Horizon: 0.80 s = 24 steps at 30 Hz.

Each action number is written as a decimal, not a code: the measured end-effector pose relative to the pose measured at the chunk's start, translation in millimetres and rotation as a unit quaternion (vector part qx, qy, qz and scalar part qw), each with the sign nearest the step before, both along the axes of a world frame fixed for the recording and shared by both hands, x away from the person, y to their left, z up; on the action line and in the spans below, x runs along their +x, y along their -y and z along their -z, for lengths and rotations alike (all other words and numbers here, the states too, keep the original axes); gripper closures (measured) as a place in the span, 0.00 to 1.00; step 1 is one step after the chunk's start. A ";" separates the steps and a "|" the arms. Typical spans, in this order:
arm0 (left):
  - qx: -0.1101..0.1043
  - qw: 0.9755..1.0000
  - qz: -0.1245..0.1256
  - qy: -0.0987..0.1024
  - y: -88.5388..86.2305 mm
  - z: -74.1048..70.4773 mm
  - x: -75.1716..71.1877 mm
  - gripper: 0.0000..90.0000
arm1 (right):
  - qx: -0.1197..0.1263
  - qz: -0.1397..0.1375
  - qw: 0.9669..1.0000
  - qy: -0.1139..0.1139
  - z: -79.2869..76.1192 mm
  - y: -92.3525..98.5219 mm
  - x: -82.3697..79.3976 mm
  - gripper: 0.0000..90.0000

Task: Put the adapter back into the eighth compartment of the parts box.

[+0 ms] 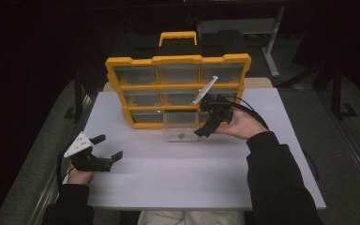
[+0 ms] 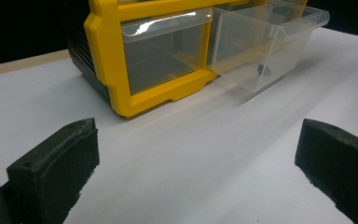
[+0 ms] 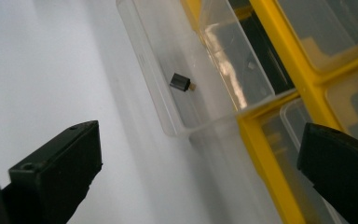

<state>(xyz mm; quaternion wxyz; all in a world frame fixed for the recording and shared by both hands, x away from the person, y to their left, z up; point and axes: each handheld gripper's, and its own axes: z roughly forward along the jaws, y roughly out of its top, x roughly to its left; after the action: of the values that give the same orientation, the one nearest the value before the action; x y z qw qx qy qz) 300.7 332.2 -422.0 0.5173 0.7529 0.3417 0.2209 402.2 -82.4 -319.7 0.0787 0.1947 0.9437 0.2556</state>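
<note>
Two grippers, left (image 1: 107,147) and right (image 1: 211,118), fingers apart, one pulled-out drawer (image 1: 180,126), one small black part (image 3: 180,82)

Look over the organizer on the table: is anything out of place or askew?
One drawer, bottom row middle, is pulled out of the yellow organizer onto the table, while the others sit flush. A lone small black part lies inside it. Both grippers, left and right, are open and hold nothing.

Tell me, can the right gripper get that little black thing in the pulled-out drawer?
Probably yes. The right gripper is open beside the drawer, which is pulled out with its top uncovered. The black thing lies alone on the drawer's floor. The drawer is narrow, though, so the jaws may have to close a bit.
</note>
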 end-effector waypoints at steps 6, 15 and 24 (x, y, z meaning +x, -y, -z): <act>0.002 1.000 0.001 0.000 0.2 0.2 0.2 0.00 | 0.007 0.010 1.000 0.000 4.2 11.8 -4.2 0.00; 0.003 1.000 0.000 -0.002 0.7 0.6 0.1 0.00 | 0.016 0.017 1.000 0.000 7.3 24.5 -10.3 0.00; 0.003 1.000 0.000 -0.002 0.7 0.7 -0.1 0.00 | 0.025 0.026 0.999 0.001 12.2 37.3 -17.4 0.00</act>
<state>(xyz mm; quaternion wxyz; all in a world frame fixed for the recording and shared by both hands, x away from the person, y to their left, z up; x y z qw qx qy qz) 300.5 331.5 -422.7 0.5140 0.7550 0.3420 0.2210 384.9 -119.7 -331.9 0.0818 0.2206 0.9316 0.2770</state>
